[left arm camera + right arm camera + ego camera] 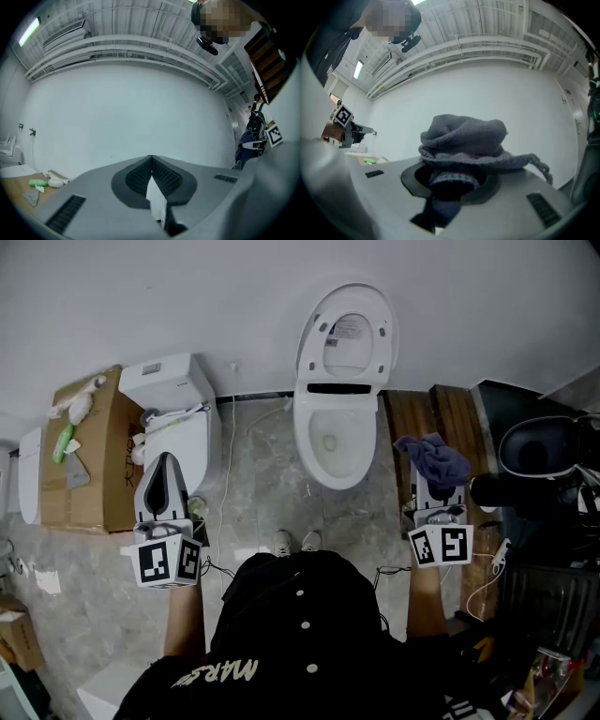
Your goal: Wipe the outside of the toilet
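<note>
Head view, with both gripper views. The toilet (330,442) stands on the tiled floor (258,474), ahead of both pairs of jaws and in the gap between them. Its lid (349,334) is raised against the wall. Its long axis runs straight away from the person, with the front of the bowl nearest and the lid end farthest.

A second toilet (173,404) lies just ahead of the left jaws, with a cardboard box (89,456) further to their left. Wooden slats (441,418) lie ahead of the right jaws.

The right gripper (433,491) has its jaws clamped on a bunched grey-blue cloth (464,138). The cloth heaps over the jaw tips, and one loose end trails to the right. The left gripper (151,161) has its jaws closed tip to tip with nothing between them.

The key relation is that the toilet's right flank lies to the left of the cloth-bearing jaws and slightly ahead of them. The cloth is near the flank but clear of it. The right gripper is the nearer of the two, since the left stands well apart across the floor.

A cloth held off the porcelain fits either a wipe about to start or one just ended. The pictures do not show whether the outer shell has been wiped.
</note>
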A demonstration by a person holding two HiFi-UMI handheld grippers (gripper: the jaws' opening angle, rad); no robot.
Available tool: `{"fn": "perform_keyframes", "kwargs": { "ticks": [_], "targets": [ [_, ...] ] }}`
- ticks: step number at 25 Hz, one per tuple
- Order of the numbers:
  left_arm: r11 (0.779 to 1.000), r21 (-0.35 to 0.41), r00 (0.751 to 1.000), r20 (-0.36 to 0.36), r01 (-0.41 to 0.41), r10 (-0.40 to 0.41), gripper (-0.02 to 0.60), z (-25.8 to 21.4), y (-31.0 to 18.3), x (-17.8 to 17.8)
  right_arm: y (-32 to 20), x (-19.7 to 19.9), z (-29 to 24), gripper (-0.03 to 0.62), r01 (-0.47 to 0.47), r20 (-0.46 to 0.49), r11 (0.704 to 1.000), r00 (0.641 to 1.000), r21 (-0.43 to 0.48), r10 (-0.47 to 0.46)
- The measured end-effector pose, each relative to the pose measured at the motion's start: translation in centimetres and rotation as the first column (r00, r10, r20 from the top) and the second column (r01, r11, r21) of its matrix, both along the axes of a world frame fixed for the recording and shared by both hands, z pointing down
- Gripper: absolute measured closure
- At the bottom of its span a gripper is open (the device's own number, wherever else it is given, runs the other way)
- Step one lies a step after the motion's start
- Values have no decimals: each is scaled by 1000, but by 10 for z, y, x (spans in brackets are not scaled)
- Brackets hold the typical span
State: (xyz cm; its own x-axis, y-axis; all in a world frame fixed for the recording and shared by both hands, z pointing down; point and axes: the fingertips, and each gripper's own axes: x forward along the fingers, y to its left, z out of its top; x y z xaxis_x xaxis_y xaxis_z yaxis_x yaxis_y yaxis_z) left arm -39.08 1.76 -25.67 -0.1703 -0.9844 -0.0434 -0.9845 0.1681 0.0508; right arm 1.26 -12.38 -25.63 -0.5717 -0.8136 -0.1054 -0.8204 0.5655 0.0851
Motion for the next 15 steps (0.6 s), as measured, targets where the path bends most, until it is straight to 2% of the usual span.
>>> {"fn": "perform_keyframes", "kwargs": {
  "ticks": [15],
  "targets": [
    [1000, -6, 1000, 10, 4, -4, 572, -2, 5, 3, -1, -10, 1, 480, 27, 9, 1000, 1000, -8, -26]
  ]
}}
